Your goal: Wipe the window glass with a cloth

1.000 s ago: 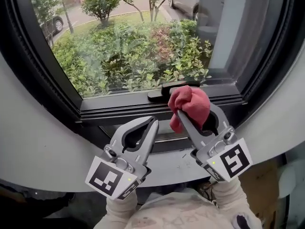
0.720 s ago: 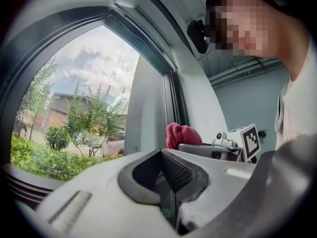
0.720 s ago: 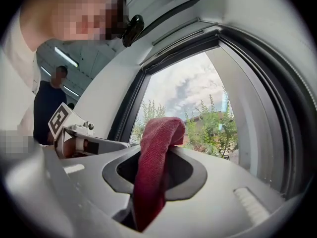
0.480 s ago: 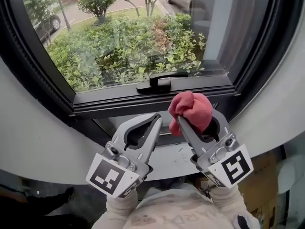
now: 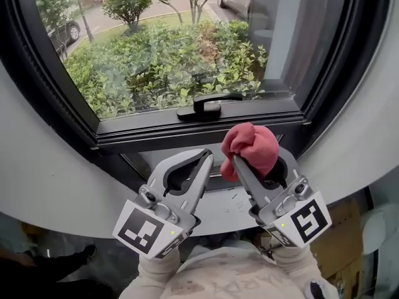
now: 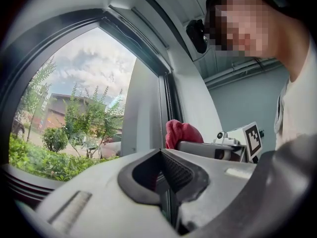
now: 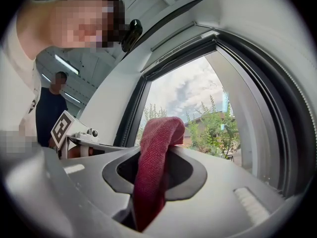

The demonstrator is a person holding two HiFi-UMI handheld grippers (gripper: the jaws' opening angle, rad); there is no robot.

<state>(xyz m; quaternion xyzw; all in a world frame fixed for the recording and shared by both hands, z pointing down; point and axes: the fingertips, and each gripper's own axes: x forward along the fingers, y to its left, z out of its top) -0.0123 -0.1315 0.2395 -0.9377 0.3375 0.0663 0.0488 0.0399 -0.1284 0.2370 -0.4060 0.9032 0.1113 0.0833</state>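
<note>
Cloth (image 5: 249, 145), a red bunch, is clamped in the right gripper (image 5: 248, 162) and sticks out past its jaw tips. The window glass (image 5: 162, 48) lies ahead of and above that gripper, beyond the dark frame (image 5: 187, 136) and its handle (image 5: 206, 108), so the cloth is short of the pane. The left gripper (image 5: 201, 159), just beside the right one, has its jaws closed together on nothing. The reach needed looks forward and up.

Window (image 5: 187, 126), dark frame, handle (image 5: 206, 108) at 12 o'clock. White wall (image 5: 50, 179) at 9 o'clock. Daylight, with shrubs (image 5: 162, 61) outside.
</note>
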